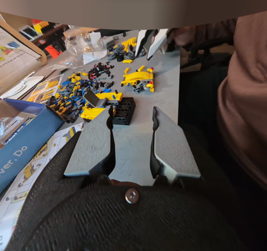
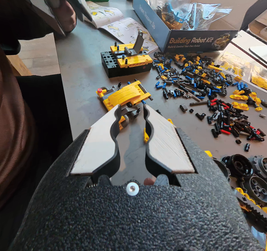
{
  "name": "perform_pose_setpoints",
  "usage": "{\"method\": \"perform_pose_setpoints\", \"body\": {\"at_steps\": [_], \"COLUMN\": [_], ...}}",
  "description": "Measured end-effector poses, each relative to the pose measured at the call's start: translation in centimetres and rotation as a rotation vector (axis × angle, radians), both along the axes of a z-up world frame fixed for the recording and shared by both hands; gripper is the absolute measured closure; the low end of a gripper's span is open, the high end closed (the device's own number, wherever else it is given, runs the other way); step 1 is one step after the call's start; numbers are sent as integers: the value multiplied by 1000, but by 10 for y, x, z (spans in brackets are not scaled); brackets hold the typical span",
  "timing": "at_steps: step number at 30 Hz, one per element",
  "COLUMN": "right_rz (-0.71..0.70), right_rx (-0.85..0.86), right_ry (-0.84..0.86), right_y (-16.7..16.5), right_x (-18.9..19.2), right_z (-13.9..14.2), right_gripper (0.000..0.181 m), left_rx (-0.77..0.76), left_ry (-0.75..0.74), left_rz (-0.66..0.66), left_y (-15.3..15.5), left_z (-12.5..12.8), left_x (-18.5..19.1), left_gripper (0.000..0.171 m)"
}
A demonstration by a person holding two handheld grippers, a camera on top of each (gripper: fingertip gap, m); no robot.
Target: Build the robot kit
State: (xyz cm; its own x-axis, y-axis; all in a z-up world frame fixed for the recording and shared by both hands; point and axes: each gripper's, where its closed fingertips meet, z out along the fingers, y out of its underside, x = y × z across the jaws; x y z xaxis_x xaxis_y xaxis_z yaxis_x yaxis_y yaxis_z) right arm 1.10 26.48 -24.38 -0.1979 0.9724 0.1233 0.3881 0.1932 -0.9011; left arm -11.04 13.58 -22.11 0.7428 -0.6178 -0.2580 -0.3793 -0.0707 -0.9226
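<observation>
A: right gripper (image 2: pixel 130 106) gaping, empty, hanging right over yellow assembly (image 2: pixel 125 95) near table edge (image 2: pixel 63 99); left gripper (image 1: pixel 132 109) gaping too, beside black block (image 1: pixel 125 111)

B: risky; could nudge it off, or scatter loose parts pile (image 2: pixel 202 82)

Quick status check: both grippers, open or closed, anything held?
Left gripper: open, holding nothing, over bare table beside the black block assembly.
Right gripper: open, holding nothing, fingertips at the yellow assembly.
</observation>
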Motion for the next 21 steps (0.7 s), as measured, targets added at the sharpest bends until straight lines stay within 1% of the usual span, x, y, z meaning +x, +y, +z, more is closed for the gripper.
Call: {"method": "perform_pose_setpoints", "body": {"at_steps": [2,4,6,7,9,11,15,17,21], "right_rz": [-28,-52,-73,-69,-29,1,20,33,59], "right_rx": [2,3,12,18,21,18,-7,-27,-13], "right_ry": [37,69,87,87,34,-20,-20,-29,-48], "right_y": [5,10,13,12,5,0,-2,-3,-7], "right_x": [-1,-3,-6,-7,-10,-11,-10,-10,-10], "right_z": [6,10,13,13,5,-3,-2,-3,-6], "right_gripper": [153,153,153,152,151,145,145,141,137], "left_rx": [45,66,39,29,10,-20,-107,-150,-161], "left_ry": [-82,-192,-262,-263,-214,-162,-149,-134,-79], "left_rz": [-10,22,49,60,83,117,143,160,222], "left_y": [-3,-2,2,4,8,11,9,8,5], "left_z": [12,25,28,27,20,12,1,-6,-13], "left_x": [-5,-17,-25,-27,-25,-24,-26,-27,-28], "left_gripper": [126,131,127,128,126,121,122,121,119]}}
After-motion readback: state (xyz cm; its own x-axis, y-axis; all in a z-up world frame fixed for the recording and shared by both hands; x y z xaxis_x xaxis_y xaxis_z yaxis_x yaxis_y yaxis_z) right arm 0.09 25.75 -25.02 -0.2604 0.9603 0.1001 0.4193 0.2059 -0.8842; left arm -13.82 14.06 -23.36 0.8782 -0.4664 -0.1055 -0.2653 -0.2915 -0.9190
